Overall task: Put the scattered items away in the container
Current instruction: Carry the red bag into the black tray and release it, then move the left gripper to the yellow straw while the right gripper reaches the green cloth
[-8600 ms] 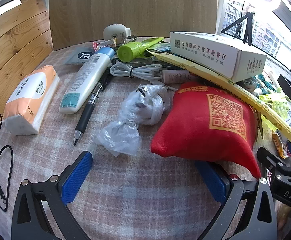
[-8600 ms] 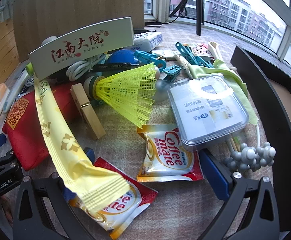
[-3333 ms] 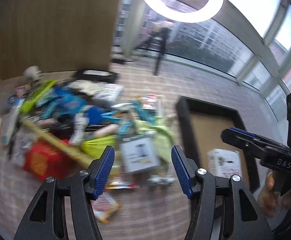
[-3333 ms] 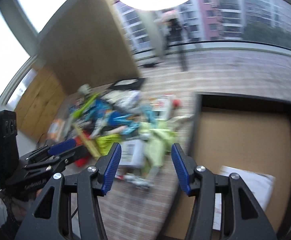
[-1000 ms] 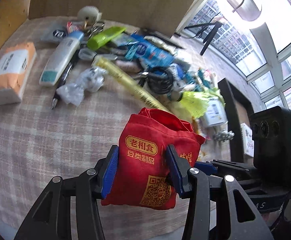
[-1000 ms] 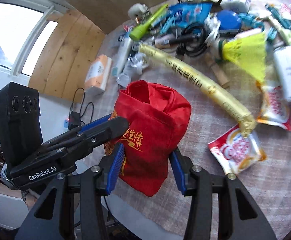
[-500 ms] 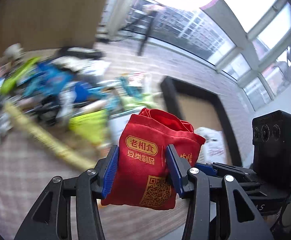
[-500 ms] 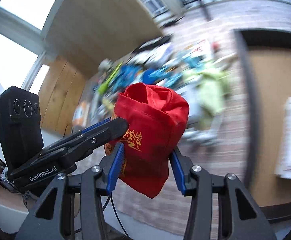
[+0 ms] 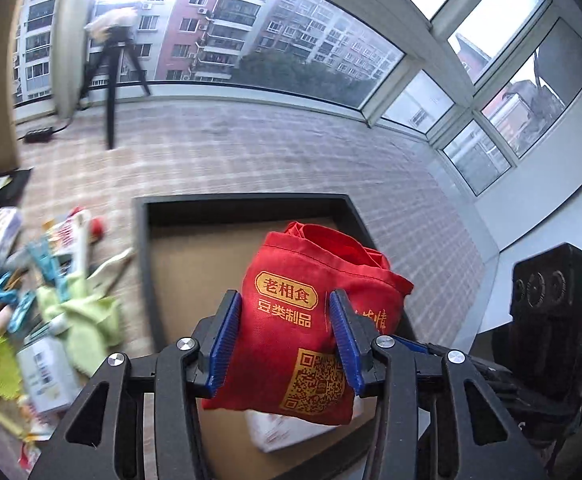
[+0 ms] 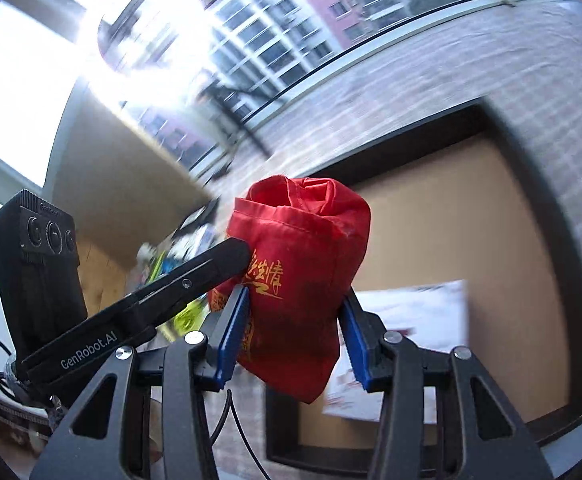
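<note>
Left wrist view: I hold a red cloth pouch (image 9: 307, 320) in the air over the black container (image 9: 143, 264), pinched between the blue pads of my left tongs (image 9: 285, 336). My right tongs (image 10: 293, 328) clamp the same pouch from the other side, so both pairs are clenched on it at once; the left pair's jaws have just been closing a little on the cloth.

I judge the main risk to be an uneven release. If one pair lets go before the other, the soft, sagging pouch could swing on the remaining grip and drop onto the container's rim or onto the tabletop (image 9: 251, 152) outside it. The cloth could also catch on the ribbed pads as they part.

Inside the container, directly beneath the pouch, lies a white box (image 10: 411, 320), so the pouch may land on it and sit tilted rather than flat.

Beside the container's left wall, a blurred heap remains on the checked tabletop: a green cloth (image 9: 87, 312), blue clips (image 9: 23, 292) and a clear plastic box (image 9: 47, 372). Beyond the container, toward the windows, a tripod (image 9: 111, 80) stands well apart. Nothing blocks the way down.
</note>
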`<state>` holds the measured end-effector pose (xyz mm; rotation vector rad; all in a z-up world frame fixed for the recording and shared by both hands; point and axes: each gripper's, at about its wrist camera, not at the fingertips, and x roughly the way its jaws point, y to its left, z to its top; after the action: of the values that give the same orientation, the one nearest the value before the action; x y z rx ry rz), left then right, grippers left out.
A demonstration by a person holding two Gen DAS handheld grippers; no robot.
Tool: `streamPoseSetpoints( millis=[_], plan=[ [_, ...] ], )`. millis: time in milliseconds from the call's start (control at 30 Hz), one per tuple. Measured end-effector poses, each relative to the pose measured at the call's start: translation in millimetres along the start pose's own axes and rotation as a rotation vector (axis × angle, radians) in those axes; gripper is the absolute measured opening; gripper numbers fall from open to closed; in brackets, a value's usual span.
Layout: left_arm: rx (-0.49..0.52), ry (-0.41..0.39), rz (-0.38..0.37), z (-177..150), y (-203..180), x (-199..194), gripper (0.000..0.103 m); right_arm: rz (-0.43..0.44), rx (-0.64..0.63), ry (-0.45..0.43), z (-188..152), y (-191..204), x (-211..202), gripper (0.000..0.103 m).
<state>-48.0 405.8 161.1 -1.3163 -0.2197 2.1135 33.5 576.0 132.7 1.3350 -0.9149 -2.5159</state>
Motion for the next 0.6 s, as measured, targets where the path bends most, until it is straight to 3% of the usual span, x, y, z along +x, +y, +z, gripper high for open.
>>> streamPoseSetpoints(
  millis=[67, 133, 233, 400, 500, 600],
  plan=[
    [-0.007, 0.003, 0.051, 4.0, -9.2, 7.5, 0.056, -0.059, 0.000, -0.031, 8.6, -6.7, -8.0, 0.047],
    [-0.021, -0.006, 0.061, 4.0, -10.3, 6.3, 0.057, -0.146, 0.011, -0.088, 13.9, -9.2, -18.0, 0.055],
    [-0.021, -0.025, 0.076, 0.2, -4.1, -2.3, 0.057, -0.126, 0.009, -0.138, 18.6, -10.3, -30.5, 0.059],
    [-0.040, -0.036, 0.109, -5.0, 22.5, -18.9, 0.057, -0.143, -0.071, -0.104, 17.9, 3.4, -17.9, 0.060],
    [-0.053, -0.054, 0.167, -13.4, 46.8, -37.0, 0.057, -0.118, -0.116, -0.069, 12.9, 16.9, -0.8, 0.060],
    [-0.095, -0.068, 0.212, -24.5, 79.0, -57.3, 0.057, -0.098, -0.182, -0.044, 7.3, 40.6, 21.5, 0.069]
  ],
)
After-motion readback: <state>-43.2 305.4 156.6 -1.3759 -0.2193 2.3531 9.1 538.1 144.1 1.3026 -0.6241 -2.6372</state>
